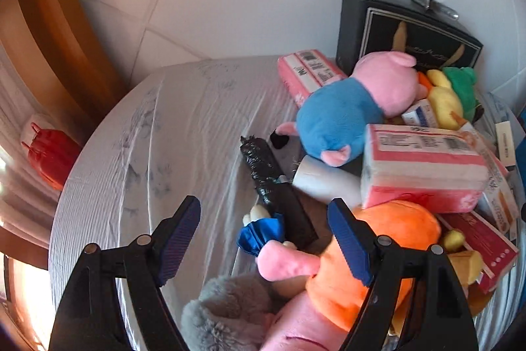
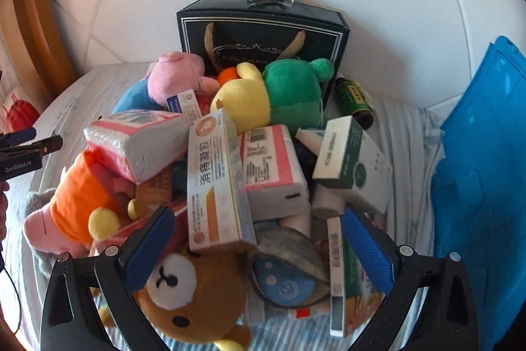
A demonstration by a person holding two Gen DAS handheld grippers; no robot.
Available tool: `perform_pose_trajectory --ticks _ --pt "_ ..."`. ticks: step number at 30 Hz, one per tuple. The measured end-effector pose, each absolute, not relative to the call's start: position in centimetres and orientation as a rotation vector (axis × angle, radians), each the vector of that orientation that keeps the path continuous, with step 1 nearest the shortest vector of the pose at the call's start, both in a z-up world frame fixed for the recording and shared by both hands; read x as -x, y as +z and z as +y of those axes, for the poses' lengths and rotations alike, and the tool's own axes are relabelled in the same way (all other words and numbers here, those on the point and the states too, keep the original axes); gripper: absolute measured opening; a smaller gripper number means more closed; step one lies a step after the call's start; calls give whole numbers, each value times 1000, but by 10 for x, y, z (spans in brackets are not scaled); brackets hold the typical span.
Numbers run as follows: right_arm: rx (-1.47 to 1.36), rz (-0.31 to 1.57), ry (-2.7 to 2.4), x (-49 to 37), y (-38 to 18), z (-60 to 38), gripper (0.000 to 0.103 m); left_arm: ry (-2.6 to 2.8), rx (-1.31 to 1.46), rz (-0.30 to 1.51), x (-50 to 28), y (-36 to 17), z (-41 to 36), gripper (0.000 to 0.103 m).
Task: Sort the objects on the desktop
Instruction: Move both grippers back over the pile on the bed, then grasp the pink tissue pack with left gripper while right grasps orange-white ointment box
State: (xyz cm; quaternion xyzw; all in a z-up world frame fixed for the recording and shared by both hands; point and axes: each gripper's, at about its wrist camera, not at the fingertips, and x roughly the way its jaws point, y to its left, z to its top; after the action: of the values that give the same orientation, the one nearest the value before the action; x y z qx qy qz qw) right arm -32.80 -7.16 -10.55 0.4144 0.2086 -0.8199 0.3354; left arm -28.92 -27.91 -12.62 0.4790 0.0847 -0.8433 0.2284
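"GenRobot.AI" stands in white on the black left gripper body [image 2: 19,165], at nine o'clock in the right wrist view. "Coffee Cup And" runs in faint letters across the black gift bag [image 2: 263,35] at twelve o'clock. Barcodes and Chinese print elsewhere are unreadable.

Table cover [image 1: 171,134]: thin cloth, matt, wrinkled, fine stripe weave. Blue-shirted pig toy [image 1: 342,114], orange-shirted pig toy [image 1: 371,255], brown bear [image 2: 194,291], green-and-yellow plush [image 2: 279,97]: short-pile plush, matt; grey toy [image 1: 227,314] has longer, shaggier fur. Tissue packs [image 1: 424,166]: soft glossy plastic film. Orange-and-white carton [image 2: 217,183]: smooth printed card, slight sheen. Black gift bag [image 2: 263,35]: matt paper, clear plastic clip on top. Black roll [image 1: 259,170]: crinkled shiny plastic film. Blue crate [image 2: 486,173]: hard moulded plastic, semi-gloss. Gripper pads [image 2: 148,252]: blue textured rubber on matt black plastic. Wall: glossy white tile.
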Motion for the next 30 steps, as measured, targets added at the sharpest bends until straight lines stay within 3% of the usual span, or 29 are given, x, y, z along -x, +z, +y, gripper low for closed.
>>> perform_pose_trajectory --ticks 4,7,10,17,21,26,28,29,30 --pt "-1214 648 -2080 343 -152 -110 103 -2320 -1478 313 288 -167 -269 80" --pt "-1324 515 -1929 329 -181 -105 100 -2375 -1486 404 264 -175 -254 80" --pt "-1342 535 -1814 291 -187 -99 101 -2399 -1495 475 233 -173 -242 81" --pt "-1256 692 -1803 215 -159 -62 102 -2467 -1501 413 175 -141 -215 81" --pt "-1271 605 -1856 218 -137 -37 103 -2440 -1411 335 172 -113 -226 80" --pt "-1220 478 -1999 241 -104 -21 102 -2440 -1307 443 192 -90 -247 80" --pt "-1186 505 -2030 249 -92 -29 89 -2418 -1299 481 209 -88 -250 80" --pt "-1181 514 -2029 251 -89 -37 74 -2406 -1310 509 219 -90 -250 80" --pt "-1184 509 -2021 257 -88 -44 70 -2403 -1326 539 230 -93 -248 80"
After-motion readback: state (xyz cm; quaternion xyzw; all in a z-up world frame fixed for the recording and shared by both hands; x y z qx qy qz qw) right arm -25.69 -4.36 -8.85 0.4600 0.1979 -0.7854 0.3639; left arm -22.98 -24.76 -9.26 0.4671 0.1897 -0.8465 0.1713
